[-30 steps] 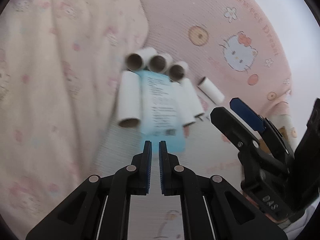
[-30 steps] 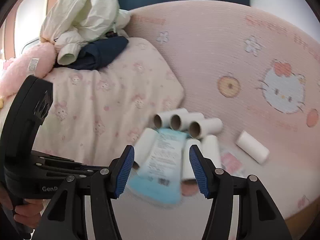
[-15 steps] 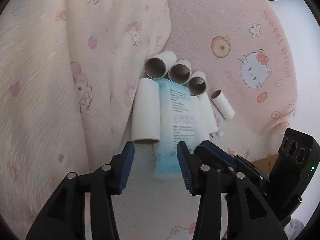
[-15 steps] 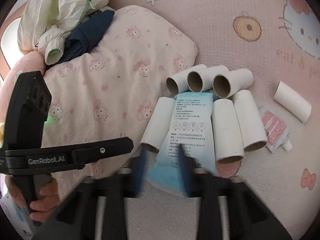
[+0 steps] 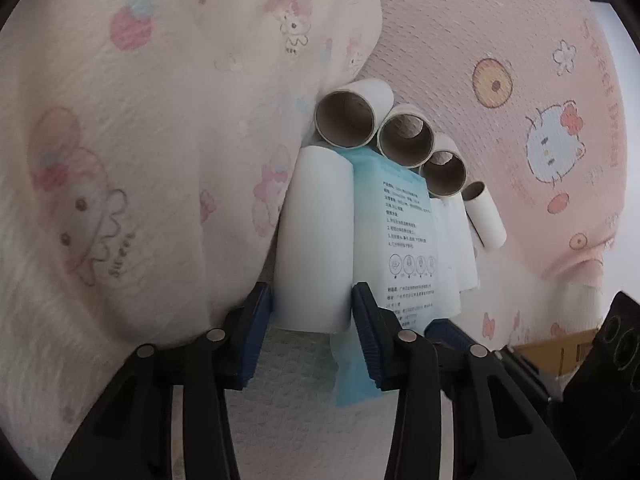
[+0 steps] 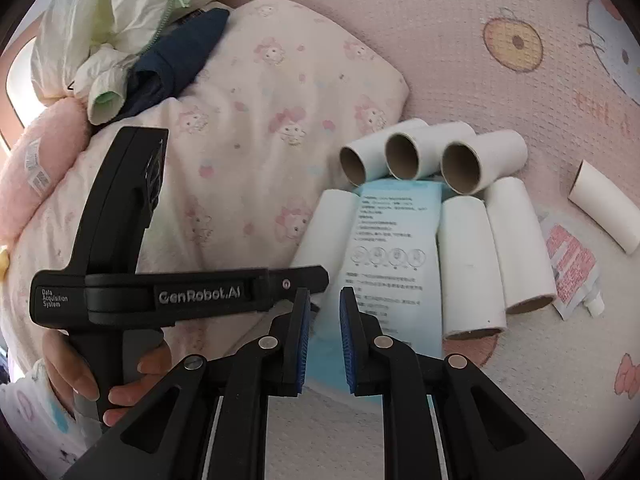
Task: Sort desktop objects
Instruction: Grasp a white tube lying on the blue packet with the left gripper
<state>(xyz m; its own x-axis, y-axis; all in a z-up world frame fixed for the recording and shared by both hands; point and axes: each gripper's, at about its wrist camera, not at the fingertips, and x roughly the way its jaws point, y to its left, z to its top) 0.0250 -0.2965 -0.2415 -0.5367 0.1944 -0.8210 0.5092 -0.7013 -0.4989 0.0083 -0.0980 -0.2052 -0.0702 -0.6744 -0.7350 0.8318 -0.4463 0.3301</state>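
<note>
Several white paper rolls lie on a pink mat (image 6: 460,32) around a light blue packet (image 6: 392,240). My left gripper (image 5: 312,320) straddles the near end of the leftmost roll (image 5: 316,240). Its jaws are closing, and both pads touch the roll's sides. From the right wrist view the left gripper (image 6: 316,280) comes in from the left at that roll (image 6: 324,232). My right gripper (image 6: 323,320) is shut, hovering over the packet's near end with nothing seen pinched. Three rolls (image 6: 412,156) lie with open ends behind the packet, two more (image 6: 472,264) to its right.
A lone roll (image 6: 604,208) and a pink sachet (image 6: 572,264) lie at the right. A patterned pillow (image 6: 260,100) presses against the rolls on the left, with clothes (image 6: 120,12) piled behind it. A person's hand (image 6: 80,380) holds the left gripper. A cardboard box (image 5: 560,348) shows at the mat's edge.
My left jaws went from shut to wide and dropped forward around the leftmost roll. My right jaws went from wide to shut, and that gripper sank closer to the packet.
</note>
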